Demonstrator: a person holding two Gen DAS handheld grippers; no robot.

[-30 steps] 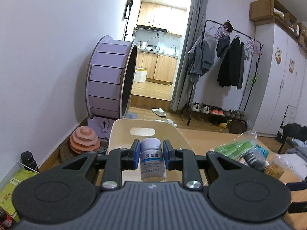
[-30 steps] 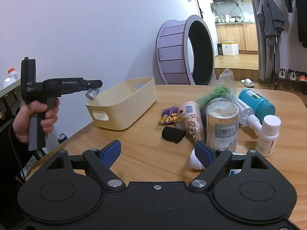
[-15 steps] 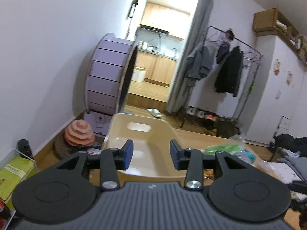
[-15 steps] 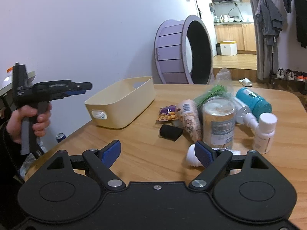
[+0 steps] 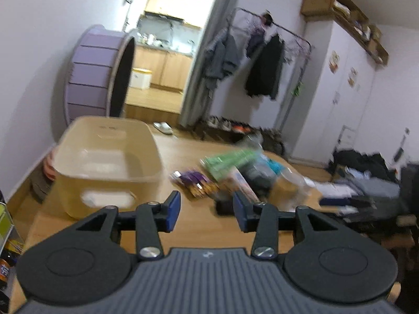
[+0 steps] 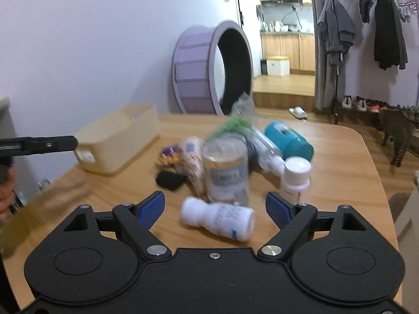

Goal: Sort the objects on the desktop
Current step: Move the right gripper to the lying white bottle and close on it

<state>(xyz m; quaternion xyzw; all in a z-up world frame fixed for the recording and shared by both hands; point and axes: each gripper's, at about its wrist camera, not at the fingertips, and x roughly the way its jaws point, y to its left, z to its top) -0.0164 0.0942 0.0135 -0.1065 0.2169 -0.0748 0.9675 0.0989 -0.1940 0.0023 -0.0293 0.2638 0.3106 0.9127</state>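
Observation:
My left gripper [image 5: 207,210] is open and empty, low over the wooden table just right of the cream bin [image 5: 104,183]. The bin's inside is blurred. Beyond its fingers lie a purple snack packet [image 5: 193,183] and a green packet [image 5: 230,159]. My right gripper [image 6: 215,208] stands open and empty, with a white bottle [image 6: 217,218] lying on its side just past the pads. Behind that are a clear jar [image 6: 226,167], an upright white bottle [image 6: 297,175] and a teal bottle [image 6: 288,141]. The left gripper [image 6: 74,141] shows at the left, by the bin [image 6: 117,141].
A small black item [image 6: 169,179] and a printed tube [image 6: 195,164] lie in the pile. A purple wheel [image 6: 209,68] stands behind the table [image 6: 340,170]. A cat [image 6: 395,130] walks on the floor at the right, by a clothes rack.
The left gripper let go of the small white bottle over the bin, opened, and swung right toward the pile. The right gripper turned and closed in on the pile.

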